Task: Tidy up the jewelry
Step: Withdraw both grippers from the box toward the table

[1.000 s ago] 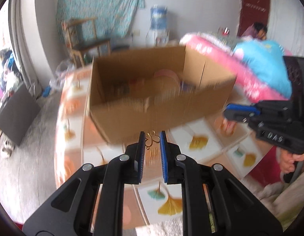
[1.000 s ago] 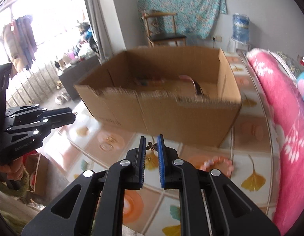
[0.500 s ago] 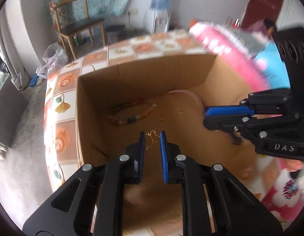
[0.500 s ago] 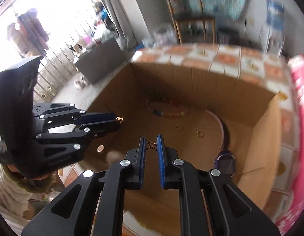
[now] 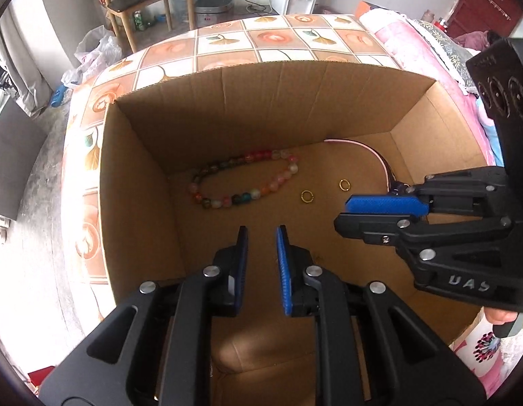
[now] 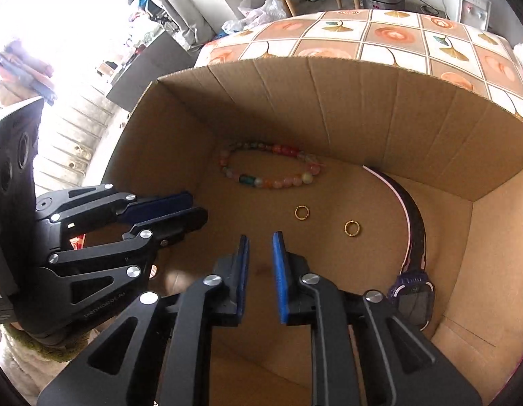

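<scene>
Daylight pours in from the window (image 6: 68, 27), which is blown out to white glare in the right wrist view. The inside of the cardboard box (image 5: 227, 108) is evenly lit, with soft shadows along its walls. Both views are sharp. Straight edges bow toward the round, dark borders of each view.

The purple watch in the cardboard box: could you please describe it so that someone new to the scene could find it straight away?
Look inside the open cardboard box on the tiled table. On its floor, at the right side in the right wrist view, lies the purple watch, its long dark strap with a pink edge curving away toward the back wall. Unlike the bead bracelet and the two small gold rings beside it, it has a rectangular dark face.
</scene>
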Demonstrator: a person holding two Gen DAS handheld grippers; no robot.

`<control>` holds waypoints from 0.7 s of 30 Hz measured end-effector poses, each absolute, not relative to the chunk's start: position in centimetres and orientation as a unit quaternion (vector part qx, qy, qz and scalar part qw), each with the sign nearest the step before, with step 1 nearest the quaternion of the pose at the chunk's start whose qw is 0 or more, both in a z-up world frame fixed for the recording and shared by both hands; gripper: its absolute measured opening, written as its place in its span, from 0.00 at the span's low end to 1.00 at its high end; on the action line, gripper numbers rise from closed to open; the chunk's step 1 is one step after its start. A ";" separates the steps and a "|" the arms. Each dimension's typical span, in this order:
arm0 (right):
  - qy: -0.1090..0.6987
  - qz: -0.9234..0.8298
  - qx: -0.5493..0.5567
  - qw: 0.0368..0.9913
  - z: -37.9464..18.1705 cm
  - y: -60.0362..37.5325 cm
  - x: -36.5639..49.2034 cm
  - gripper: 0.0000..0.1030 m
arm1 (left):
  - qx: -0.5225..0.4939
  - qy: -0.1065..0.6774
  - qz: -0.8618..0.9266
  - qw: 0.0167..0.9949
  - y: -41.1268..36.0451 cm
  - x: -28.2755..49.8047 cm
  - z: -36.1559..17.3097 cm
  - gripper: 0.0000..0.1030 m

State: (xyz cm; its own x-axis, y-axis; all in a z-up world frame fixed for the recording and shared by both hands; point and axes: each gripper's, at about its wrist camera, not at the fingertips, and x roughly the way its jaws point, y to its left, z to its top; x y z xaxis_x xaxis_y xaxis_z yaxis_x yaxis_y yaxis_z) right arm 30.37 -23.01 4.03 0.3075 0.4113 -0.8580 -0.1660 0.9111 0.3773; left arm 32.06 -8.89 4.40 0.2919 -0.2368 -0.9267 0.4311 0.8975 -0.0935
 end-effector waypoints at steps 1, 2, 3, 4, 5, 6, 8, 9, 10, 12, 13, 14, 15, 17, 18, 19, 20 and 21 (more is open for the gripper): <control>0.558 0.178 0.111 0.803 4.0 -23.3 30.3 0.23 | 0.088 0.556 -0.208 0.800 -8.8 32.0 4.4 0.17; 0.555 0.177 0.115 0.804 4.2 -23.5 30.1 0.24 | 0.088 0.552 -0.208 0.803 -8.8 31.9 4.6 0.18; 0.553 0.176 0.117 0.806 4.4 -23.7 30.0 0.24 | 0.087 0.545 -0.209 0.807 -8.7 31.7 4.8 0.21; 0.548 0.174 0.121 0.809 4.7 -24.0 29.9 0.25 | 0.087 0.538 -0.209 0.812 -8.8 31.6 5.0 0.25; 0.545 0.174 0.123 0.811 4.9 -24.2 29.7 0.26 | 0.087 0.529 -0.210 0.817 -8.7 31.4 5.3 0.26; 0.536 0.175 0.127 0.816 5.4 -24.5 29.3 0.26 | 0.087 0.520 -0.213 0.823 -8.6 31.1 5.7 0.27; 0.520 0.172 0.135 0.826 6.6 -25.1 28.5 0.28 | 0.081 0.494 -0.222 0.837 -8.1 30.0 7.1 0.32; 0.510 0.173 0.138 0.831 7.3 -25.6 27.9 0.28 | 0.077 0.481 -0.223 0.844 -7.6 29.3 7.9 0.36; 0.497 0.175 0.140 0.838 8.2 -25.8 27.1 0.29 | 0.075 0.471 -0.222 0.850 -7.3 28.8 8.5 0.40; 0.470 0.182 0.140 0.852 9.9 -26.4 25.3 0.29 | 0.066 0.442 -0.224 0.866 -6.0 26.8 10.3 0.48; 0.456 0.188 0.141 0.858 10.8 -26.6 24.3 0.30 | 0.060 0.430 -0.226 0.872 -5.3 25.9 11.1 0.53; 0.443 0.195 0.143 0.863 11.7 -26.8 23.1 0.34 | 0.052 0.415 -0.228 0.879 -4.4 24.5 12.0 0.56; 0.426 0.207 0.146 0.868 12.8 -27.1 21.3 0.35 | 0.044 0.400 -0.233 0.885 -3.4 23.1 13.0 0.62; 0.399 0.232 0.142 0.876 14.2 -27.4 18.0 0.44 | 0.037 0.370 -0.243 0.896 -1.6 20.3 14.2 0.71; 0.390 0.238 0.140 0.879 14.6 -27.4 16.7 0.47 | 0.036 0.355 -0.243 0.902 -0.7 18.7 14.6 0.75; 0.381 0.248 0.137 0.880 14.8 -27.4 15.1 0.52 | 0.031 0.345 -0.245 0.906 0.1 17.2 14.6 0.79; 0.374 0.257 0.137 0.880 14.7 -27.3 13.5 0.59 | 0.026 0.341 -0.249 0.906 0.7 16.0 14.5 0.81; 0.370 0.263 0.137 0.880 14.5 -27.1 12.4 0.62 | 0.019 0.341 -0.252 0.905 1.2 14.9 14.2 0.82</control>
State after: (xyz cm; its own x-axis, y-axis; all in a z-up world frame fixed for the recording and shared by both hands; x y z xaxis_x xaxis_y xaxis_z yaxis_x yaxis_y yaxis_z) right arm 12.40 -27.14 14.52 0.5882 0.5651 -0.5785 -0.3618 0.8236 0.4367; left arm 14.87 1.21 14.17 0.6396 -0.4438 -0.6277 0.4703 0.8718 -0.1371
